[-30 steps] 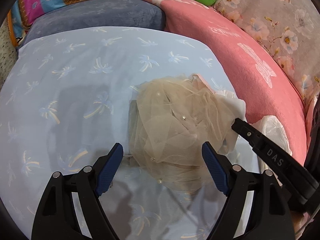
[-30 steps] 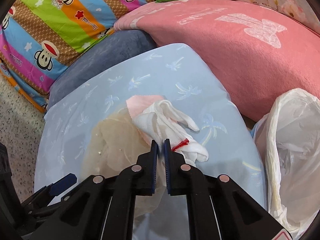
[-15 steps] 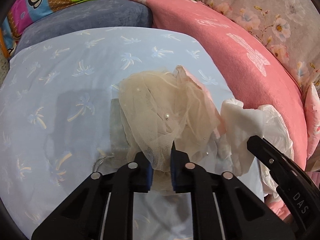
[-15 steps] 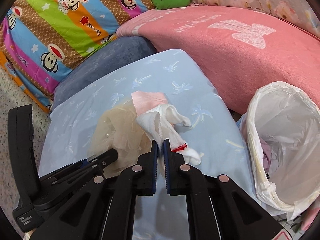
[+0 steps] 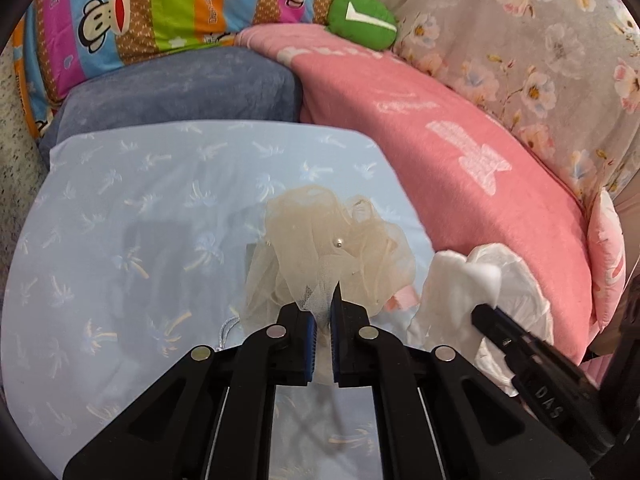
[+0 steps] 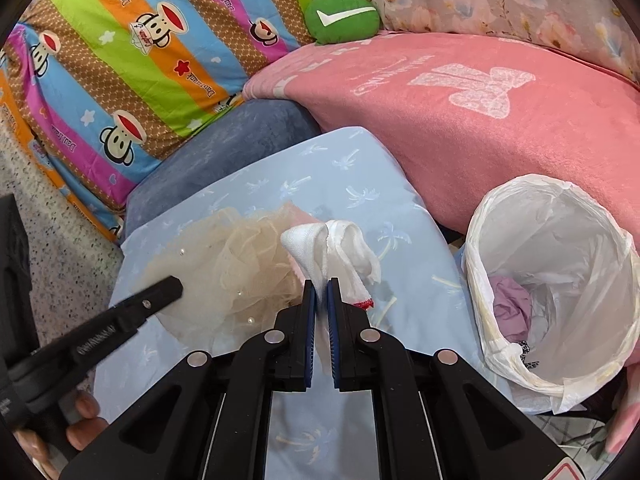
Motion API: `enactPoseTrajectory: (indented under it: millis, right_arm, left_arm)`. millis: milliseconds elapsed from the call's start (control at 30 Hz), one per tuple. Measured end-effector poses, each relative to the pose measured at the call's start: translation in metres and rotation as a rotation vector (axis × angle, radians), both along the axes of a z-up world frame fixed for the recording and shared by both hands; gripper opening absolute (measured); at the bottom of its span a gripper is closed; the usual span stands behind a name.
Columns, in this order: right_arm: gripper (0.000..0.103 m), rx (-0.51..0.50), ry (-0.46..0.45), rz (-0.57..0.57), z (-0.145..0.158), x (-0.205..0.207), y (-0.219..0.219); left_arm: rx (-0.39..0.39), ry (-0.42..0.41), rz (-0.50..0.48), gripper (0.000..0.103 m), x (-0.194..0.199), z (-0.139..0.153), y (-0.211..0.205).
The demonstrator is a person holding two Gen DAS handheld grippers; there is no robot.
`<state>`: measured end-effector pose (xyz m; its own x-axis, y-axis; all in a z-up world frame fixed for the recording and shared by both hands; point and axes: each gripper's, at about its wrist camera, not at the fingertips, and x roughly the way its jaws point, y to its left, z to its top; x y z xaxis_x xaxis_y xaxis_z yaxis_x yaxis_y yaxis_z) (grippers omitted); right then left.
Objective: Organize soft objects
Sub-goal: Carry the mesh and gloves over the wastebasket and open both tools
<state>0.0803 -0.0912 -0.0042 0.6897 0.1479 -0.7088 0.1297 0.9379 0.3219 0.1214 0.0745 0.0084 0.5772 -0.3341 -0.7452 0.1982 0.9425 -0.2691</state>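
Observation:
A bunched beige tulle cloth (image 5: pixel 332 248) with small pearls hangs above the light blue palm-print cushion (image 5: pixel 140 240), and my left gripper (image 5: pixel 323 308) is shut on its lower edge. The same tulle cloth (image 6: pixel 236 264) appears left of centre in the right wrist view. My right gripper (image 6: pixel 321 286) is shut on a white cloth (image 6: pixel 332 248) with a red stitch, lifted off the cushion (image 6: pixel 360 200). That white cloth (image 5: pixel 448 292) shows at the right of the left wrist view, with a pink cloth (image 5: pixel 400 302) peeking out under the tulle.
A white plastic bag (image 6: pixel 556 280) stands open right of the cushion, holding a purple cloth (image 6: pixel 510 308). A pink blanket (image 5: pixel 460 168), a dark blue pillow (image 5: pixel 180 88), a striped monkey-print pillow (image 6: pixel 120 64) and a green plush (image 5: pixel 362 20) ring the cushion. A hand (image 6: pixel 76 428) holds the left gripper.
My left gripper went from open around the tulle to shut on it and lifted it. My right gripper raised the white cloth and swung toward the white bag.

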Motion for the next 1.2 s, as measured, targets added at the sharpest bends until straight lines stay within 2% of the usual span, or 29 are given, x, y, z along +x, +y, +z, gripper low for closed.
enactPoseTrajectory:
  millis: [233, 467, 800, 1200]
  right_arm:
    - [0.006, -0.001, -0.050, -0.012, 0.020, -0.019, -0.008]
    - [0.006, 0.004, -0.086, -0.038, 0.035, -0.035, -0.020]
    - [0.006, 0.013, -0.108, -0.120, 0.041, -0.063, -0.062]
    - [0.006, 0.022, -0.100, -0.269, 0.033, -0.101, -0.134]
  left_arm:
    - [-0.025, -0.091, -0.012, 0.006, -0.016, 0.041, -0.009]
    - [-0.028, -0.160, -0.069, 0.006, -0.030, 0.065, -0.030]
    - [-0.013, -0.174, -0.203, 0.006, -0.043, 0.072, -0.092]
    - [0.005, -0.144, -0.392, 0.006, -0.059, 0.056, -0.176]
